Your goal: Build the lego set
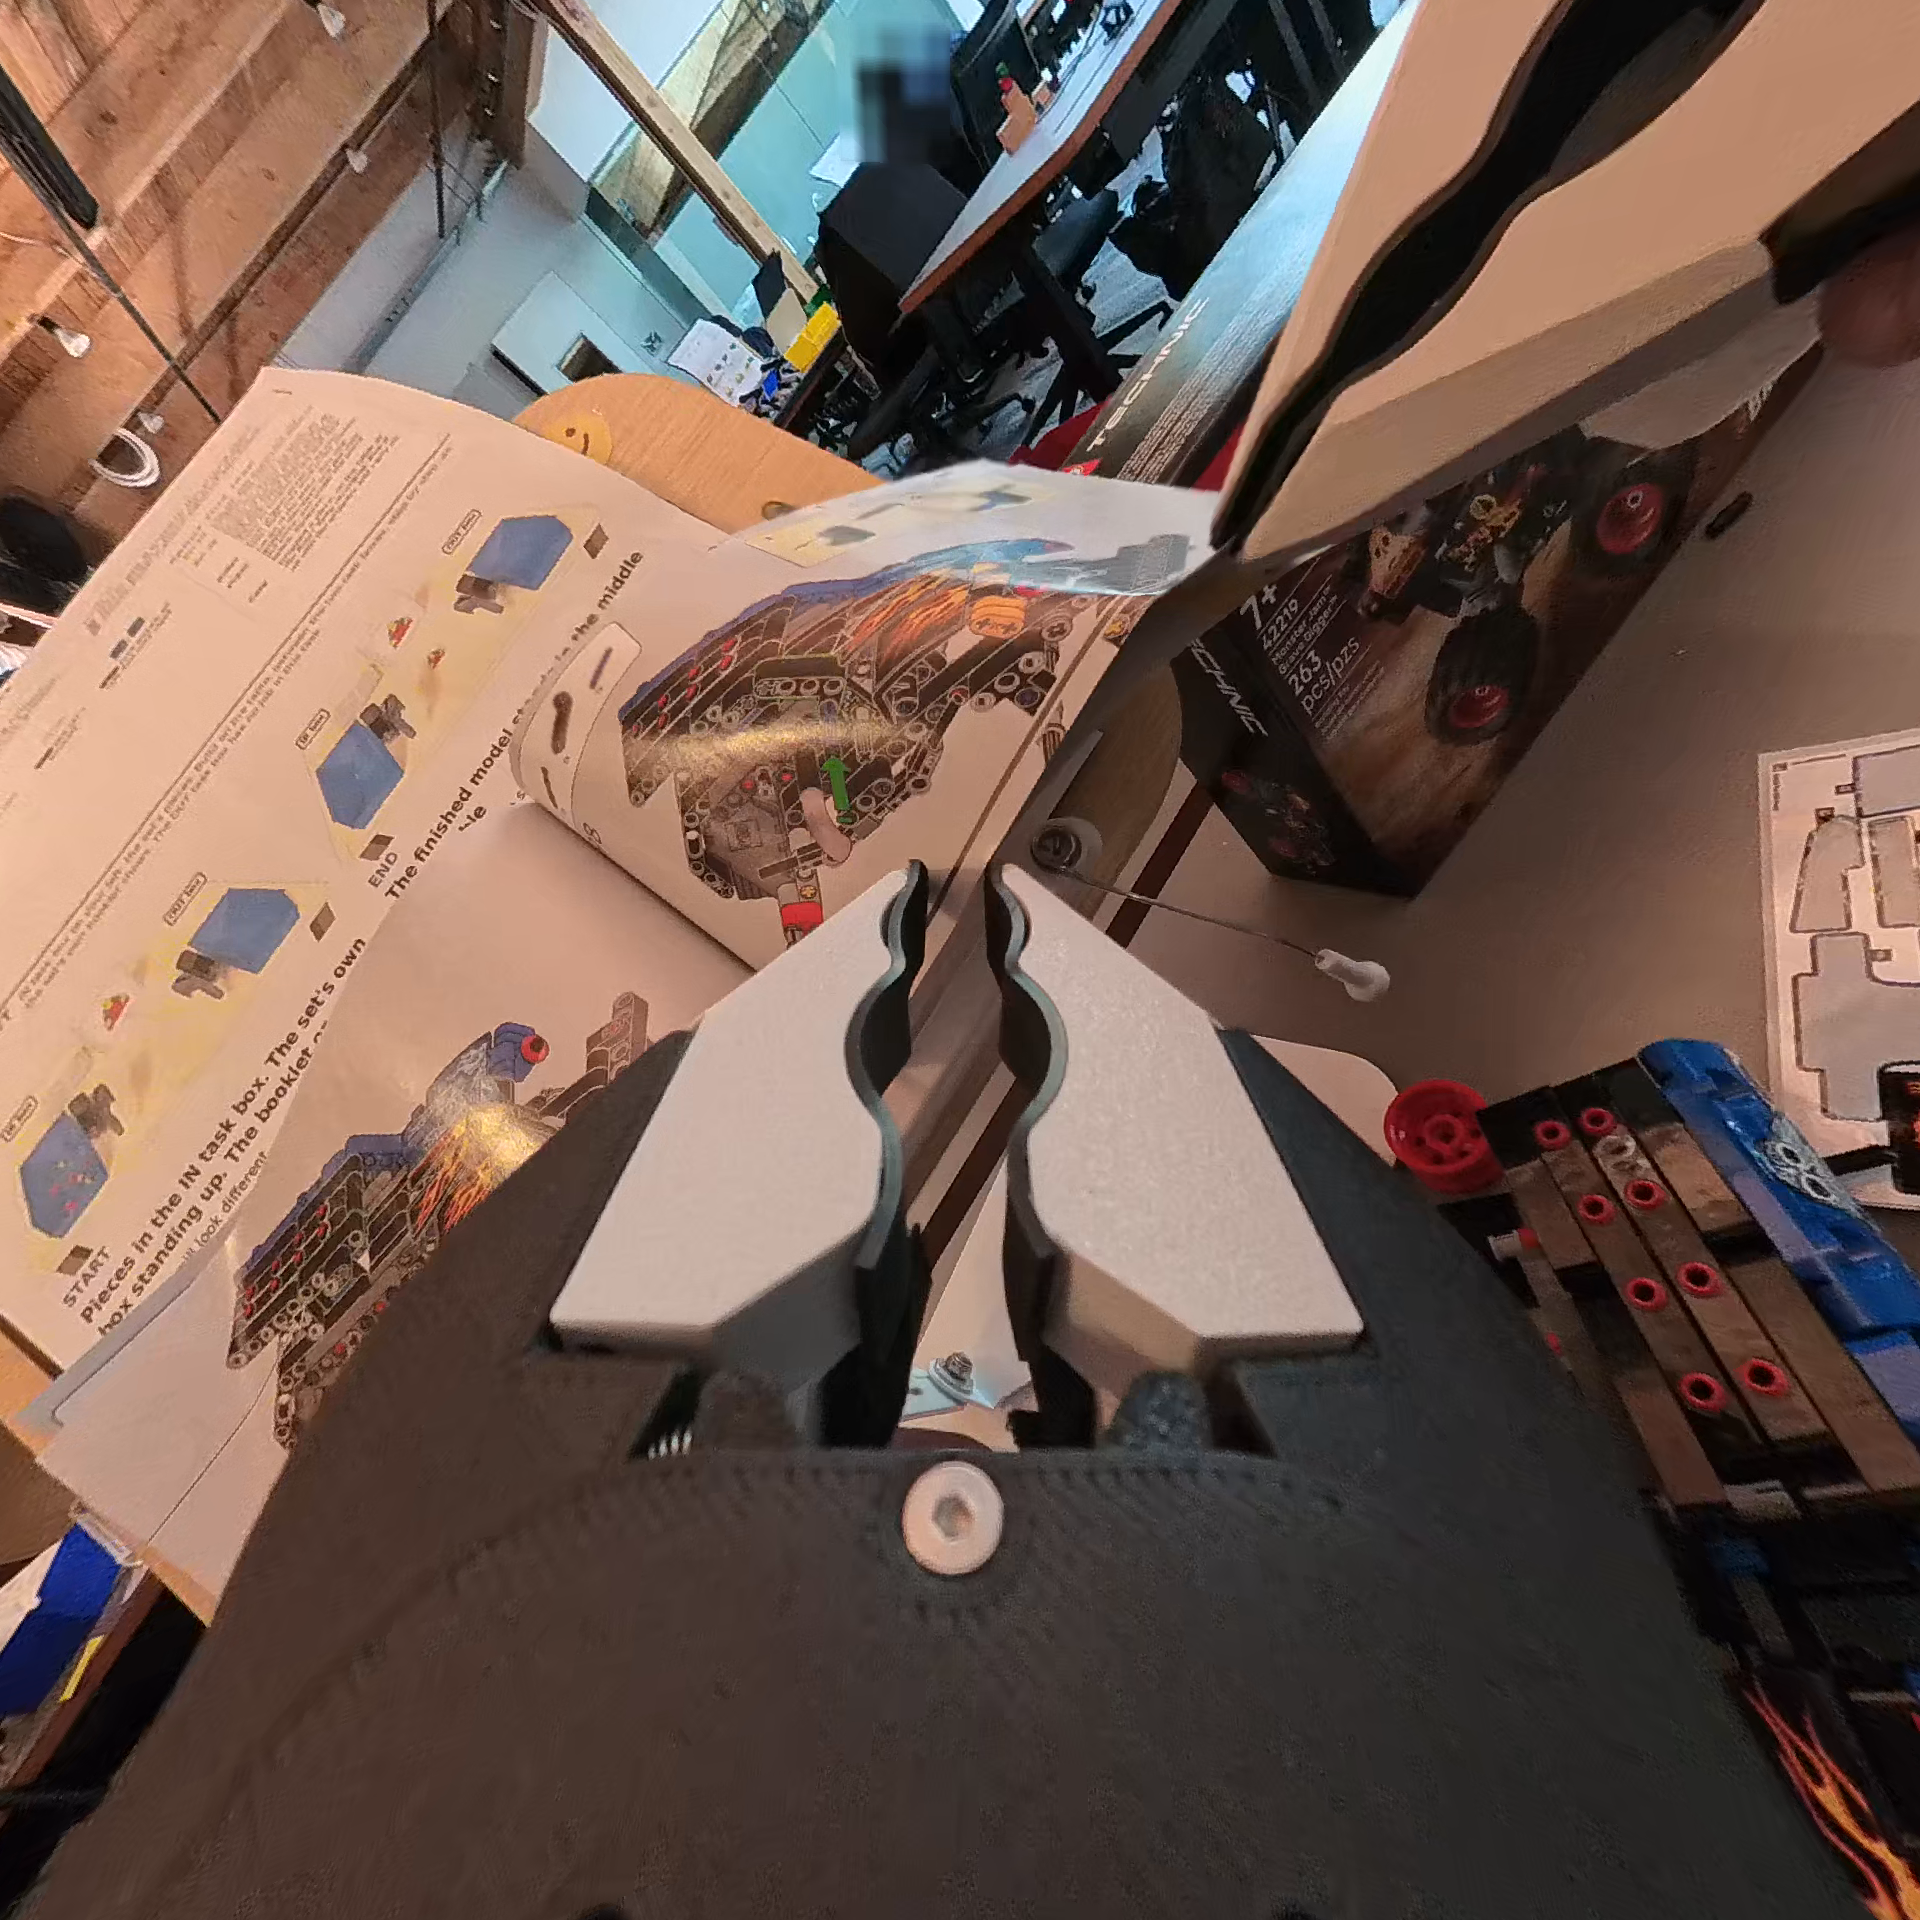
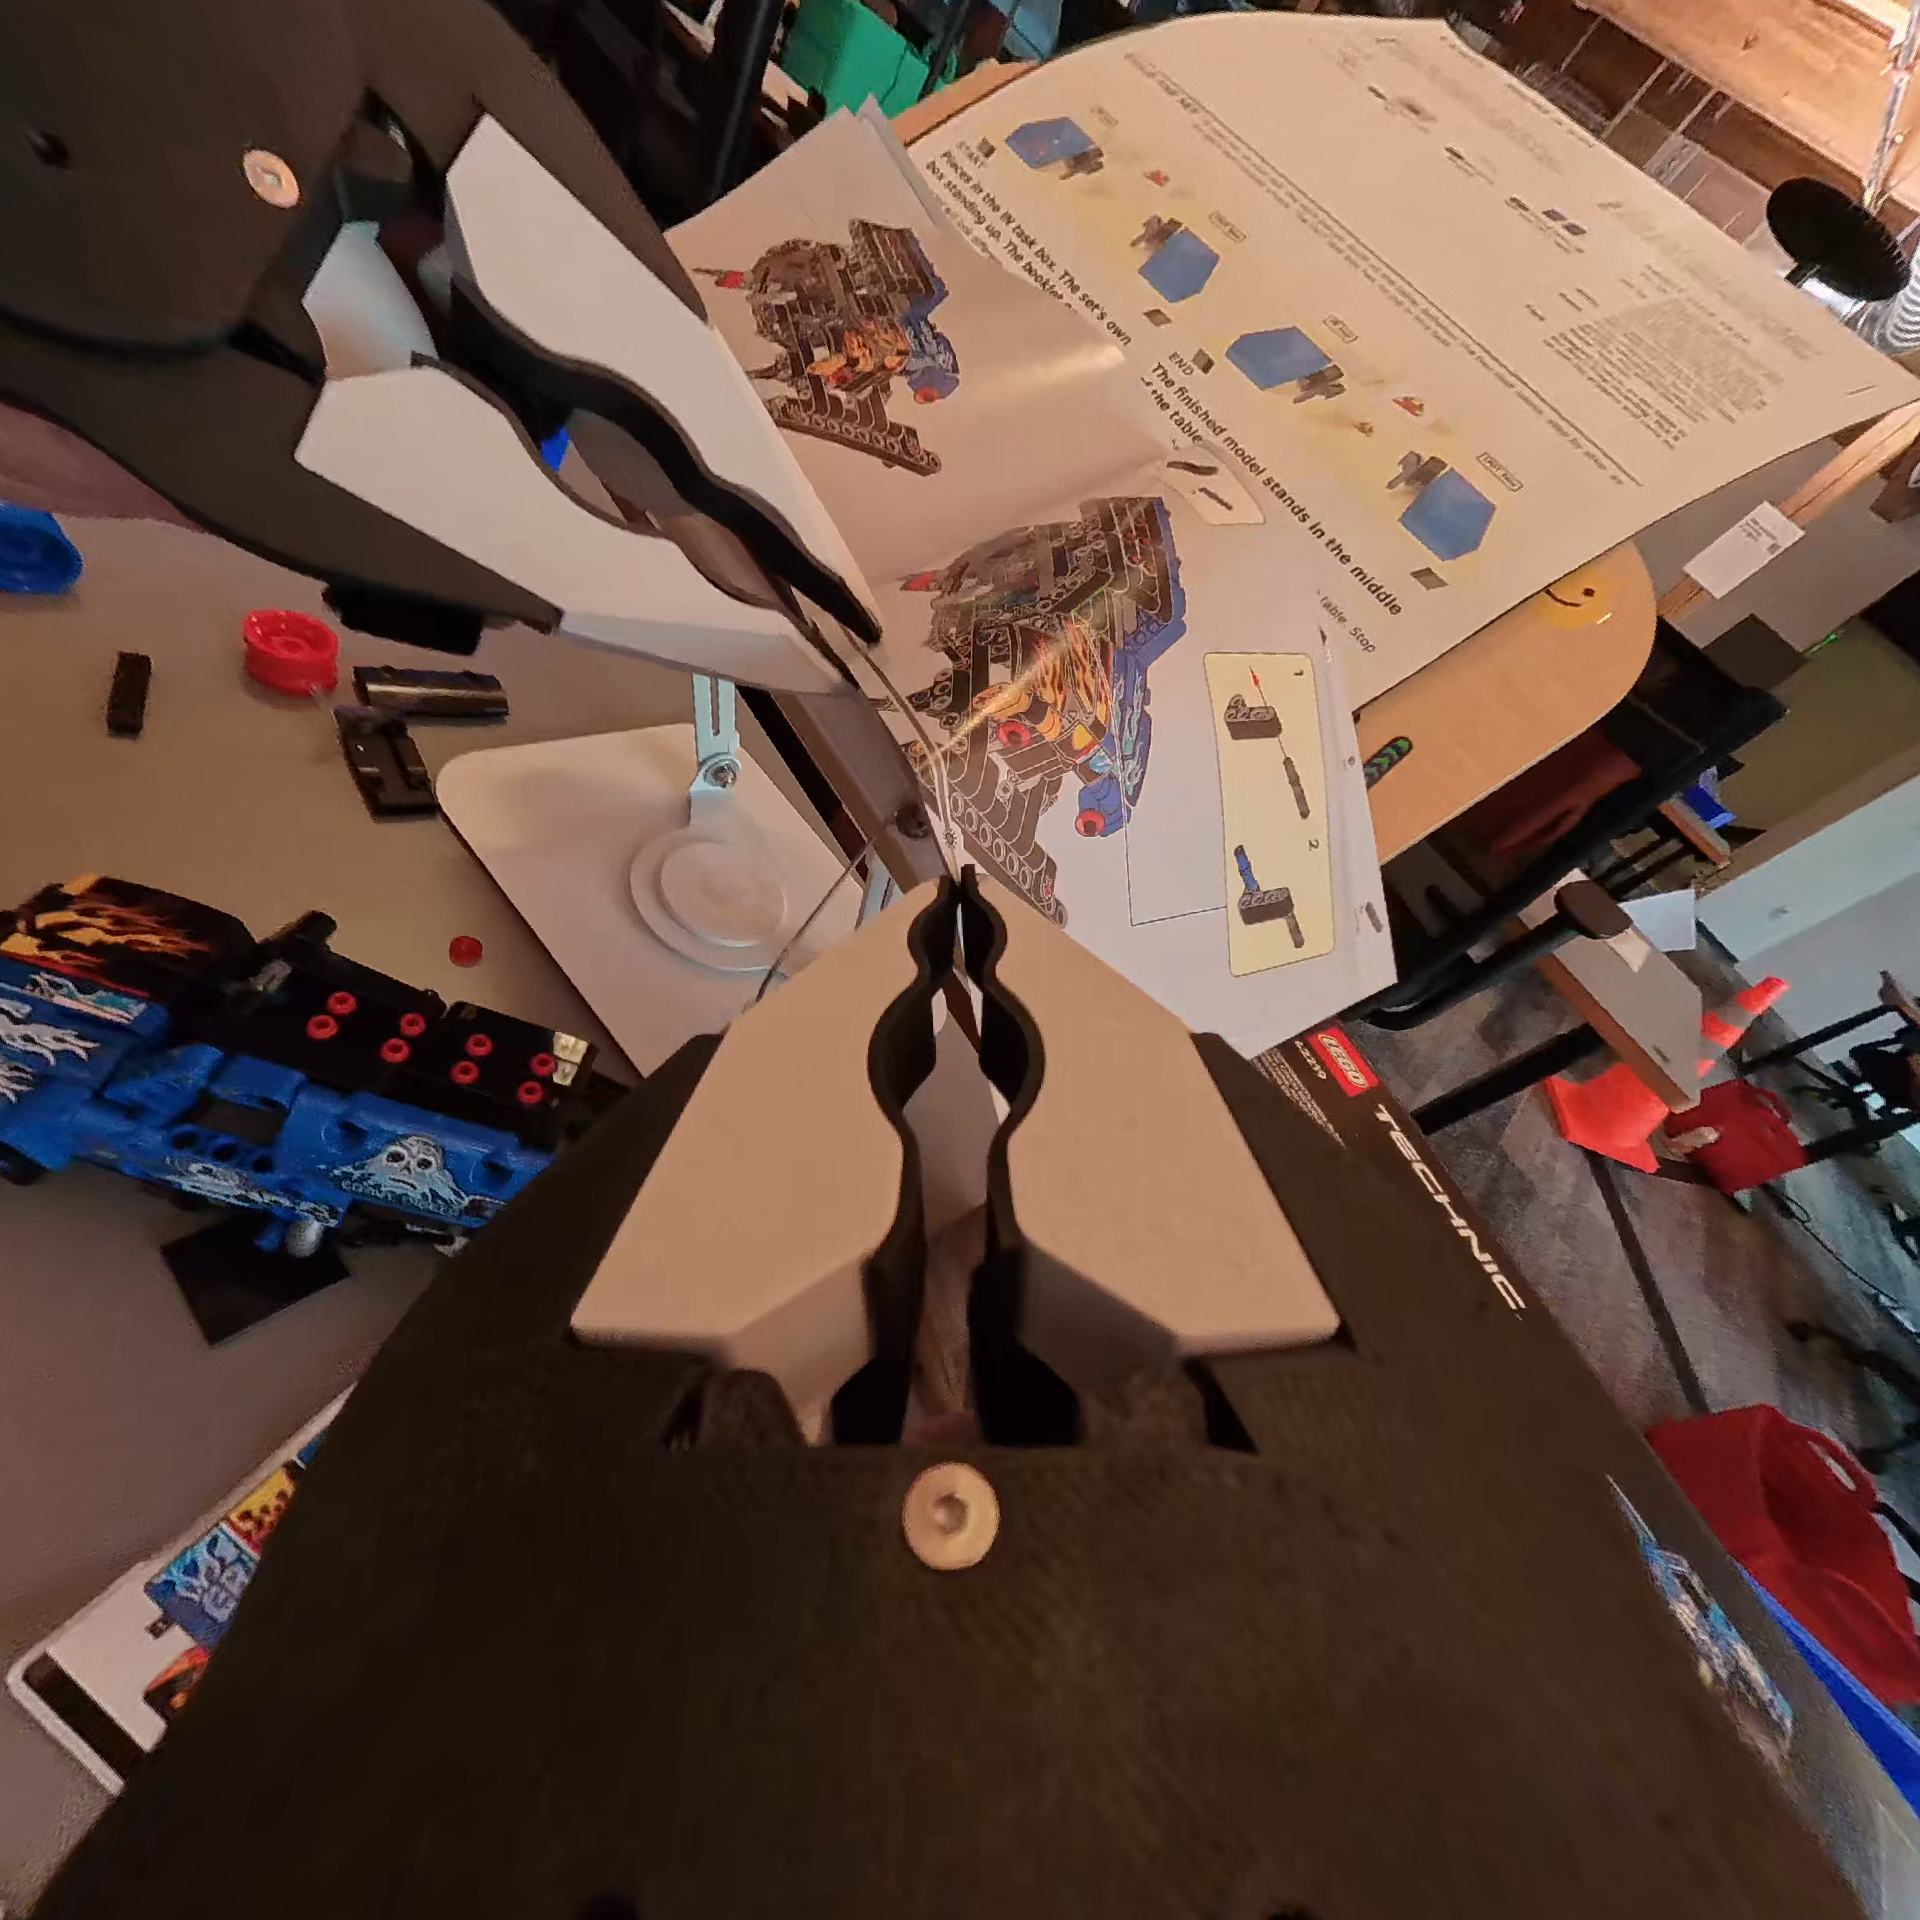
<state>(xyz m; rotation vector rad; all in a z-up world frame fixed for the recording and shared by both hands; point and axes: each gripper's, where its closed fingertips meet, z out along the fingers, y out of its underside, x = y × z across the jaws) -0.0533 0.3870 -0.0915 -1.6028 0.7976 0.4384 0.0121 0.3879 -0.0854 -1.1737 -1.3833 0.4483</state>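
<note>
The instruction booklet [image 1: 831,707] stands open on a stand, and it also shows in the right wrist view [image 2: 1091,675]. My right gripper [image 2: 958,883] is shut on the edge of a curled booklet page; it shows at the upper right of the left wrist view [image 1: 1226,540]. My left gripper [image 1: 954,883] is a little open and empty, just in front of the booklet's lower edge, and it also shows in the right wrist view [image 2: 857,623]. The part-built blue and black truck model [image 2: 260,1070] lies on the table, at the right of the left wrist view [image 1: 1704,1247].
The set's box [image 1: 1455,665] stands behind the model. A large printed task sheet [image 2: 1455,260] lies behind the booklet. A red wheel hub [image 2: 289,649], a blue hub [image 2: 31,551], black pieces [image 2: 390,764], a sticker sheet [image 1: 1839,935] and the white stand base [image 2: 582,831] are on the table. My right fingertips sit around 7 cm from my left ones.
</note>
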